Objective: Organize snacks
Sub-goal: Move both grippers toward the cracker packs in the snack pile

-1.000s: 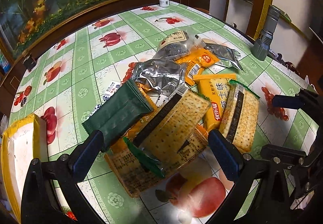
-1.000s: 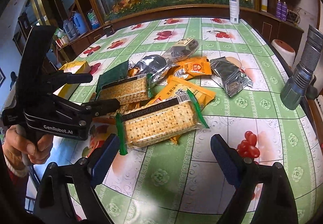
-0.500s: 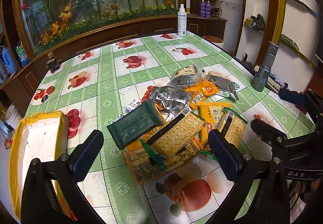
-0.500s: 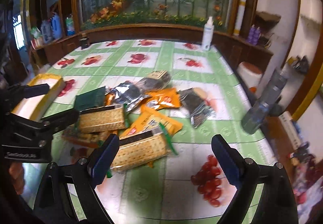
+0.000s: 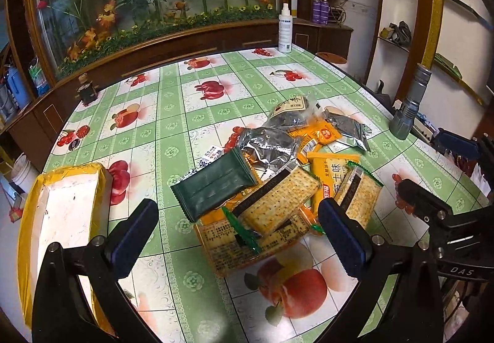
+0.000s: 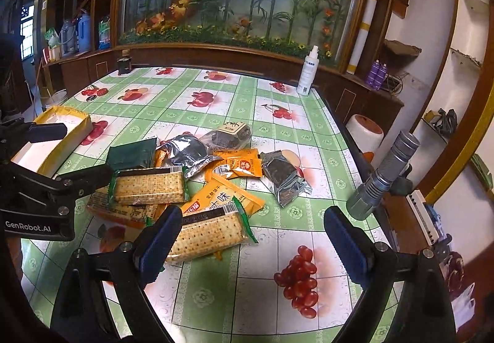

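Left wrist view: left gripper (image 5: 237, 238) wide open, empty, above snack pile (image 5: 271, 176); right gripper (image 6: 250, 245) likewise

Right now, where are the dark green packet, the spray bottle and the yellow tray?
dark green packet (image 5: 216, 187), left wrist view, middle of wrapper.
spray bottle (image 6: 307, 77), right wrist view, white body.
yellow tray (image 5: 102, 188), left wrist view, right wall.

I see a glossy printed plastic cloth covering the bench (image 5: 173, 114). The silver packets (image 5: 268, 147) look like crinkled, shiny foil; the dark green wrapper (image 5: 213, 185) is matt. The cracker packs (image 6: 148, 187) sit in clear glossy film. The torch (image 6: 383, 173) is brushed metal, and my tool pads (image 5: 132, 238) look like matt blue rubber.
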Available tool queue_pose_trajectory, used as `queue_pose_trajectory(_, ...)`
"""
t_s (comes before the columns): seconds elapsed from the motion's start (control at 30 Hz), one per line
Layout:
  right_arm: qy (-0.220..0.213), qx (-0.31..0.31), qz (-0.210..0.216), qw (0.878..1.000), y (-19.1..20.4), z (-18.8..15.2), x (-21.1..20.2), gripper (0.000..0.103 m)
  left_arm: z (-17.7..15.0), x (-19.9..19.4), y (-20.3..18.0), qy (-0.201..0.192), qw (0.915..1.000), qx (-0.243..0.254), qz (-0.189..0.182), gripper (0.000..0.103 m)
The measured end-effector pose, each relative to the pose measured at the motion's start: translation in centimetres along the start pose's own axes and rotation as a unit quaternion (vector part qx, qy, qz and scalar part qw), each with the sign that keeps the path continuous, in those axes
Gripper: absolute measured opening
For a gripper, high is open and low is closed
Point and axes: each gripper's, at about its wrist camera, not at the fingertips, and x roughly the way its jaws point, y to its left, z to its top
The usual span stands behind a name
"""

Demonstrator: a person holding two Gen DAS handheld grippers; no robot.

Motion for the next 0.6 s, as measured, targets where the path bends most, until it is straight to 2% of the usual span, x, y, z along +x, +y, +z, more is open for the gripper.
queue_pose_trajectory(0.6, 0.008, -0.014, -0.004, 1.0, 0.9, -0.2, 0.8, 0.094, -0.3, 1.3, 0.3, 0.019, 0.9998, 0.002, -0.011, 0.103)
